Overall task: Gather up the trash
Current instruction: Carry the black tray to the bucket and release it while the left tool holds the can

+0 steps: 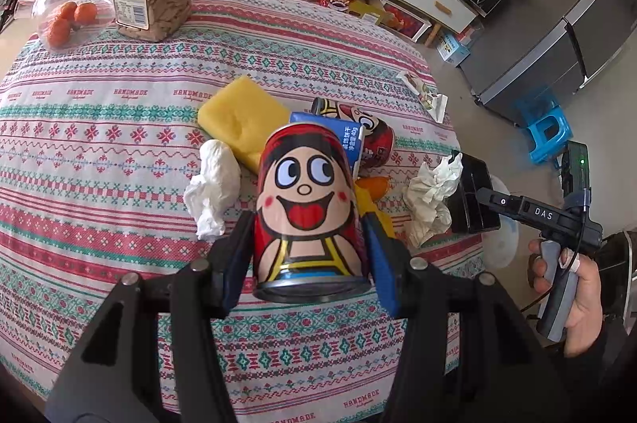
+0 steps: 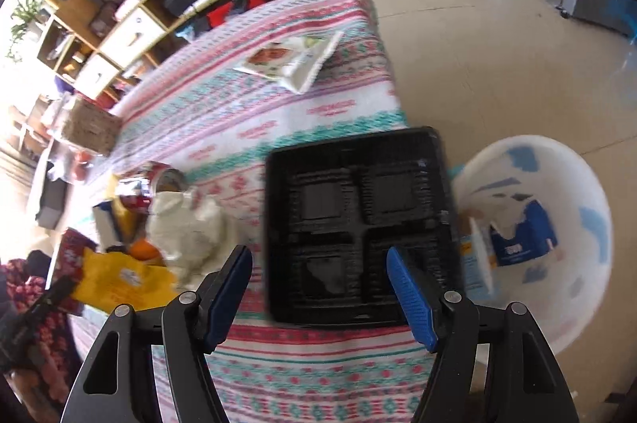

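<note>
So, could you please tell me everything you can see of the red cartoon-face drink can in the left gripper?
The red cartoon-face metal drink can is printed with a grinning, wide-eyed face with rosy cheeks, above yellow straps. Its silvery end rim faces the camera. It looks undented. It is clamped between the left gripper's blue-padded fingers, lifted above the patterned tablecloth and the litter behind it.
</note>
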`<state>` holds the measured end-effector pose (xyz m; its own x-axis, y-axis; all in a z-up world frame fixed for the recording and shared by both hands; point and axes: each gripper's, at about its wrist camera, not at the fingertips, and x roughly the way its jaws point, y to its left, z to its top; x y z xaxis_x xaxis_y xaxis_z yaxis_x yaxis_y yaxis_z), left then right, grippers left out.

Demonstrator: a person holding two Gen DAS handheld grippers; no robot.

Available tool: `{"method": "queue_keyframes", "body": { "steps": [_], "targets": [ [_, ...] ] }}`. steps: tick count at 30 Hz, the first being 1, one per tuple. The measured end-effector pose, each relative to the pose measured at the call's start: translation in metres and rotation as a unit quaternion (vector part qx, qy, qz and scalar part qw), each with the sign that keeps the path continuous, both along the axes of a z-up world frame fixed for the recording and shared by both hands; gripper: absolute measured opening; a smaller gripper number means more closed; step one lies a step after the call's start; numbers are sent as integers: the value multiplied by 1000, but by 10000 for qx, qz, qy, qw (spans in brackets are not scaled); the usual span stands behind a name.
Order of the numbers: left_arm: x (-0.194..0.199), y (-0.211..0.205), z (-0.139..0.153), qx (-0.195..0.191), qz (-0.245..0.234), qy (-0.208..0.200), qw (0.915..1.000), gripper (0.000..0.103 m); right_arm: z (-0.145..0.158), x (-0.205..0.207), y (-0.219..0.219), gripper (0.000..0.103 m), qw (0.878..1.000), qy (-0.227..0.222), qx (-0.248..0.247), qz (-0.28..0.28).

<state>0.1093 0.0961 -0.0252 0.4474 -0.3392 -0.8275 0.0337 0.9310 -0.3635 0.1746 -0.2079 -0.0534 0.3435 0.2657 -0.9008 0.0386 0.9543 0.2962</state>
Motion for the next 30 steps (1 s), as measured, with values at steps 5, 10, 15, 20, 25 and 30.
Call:
{"method": "queue_keyframes", "body": {
  "steps": [5,10,15,20,25,30],
  "targets": [
    [0,3,-1,3,25,19,10000,55,-12,3,22,72,9994,165,-209,219],
    [-1,7,0,4,47,13,10000,55,-28,8,32,52,9978,357,-494,275],
    [-4,8,5,-21,61,-45,10000,55,-26,6,41,15,9971,280,-546,458],
    [-5,5,11,-55,24,-124,9999,55,-14,1,43,11,9972,85,-446,591],
    [-6,-2,12,-47,-63,-124,9999,55,-6,-3,31,34,9986,81,44,519],
    [-4,-4,10,-42,-69,-107,9999,55,5,-3,16,67,9995,-166,-140,225]
  ]
}}
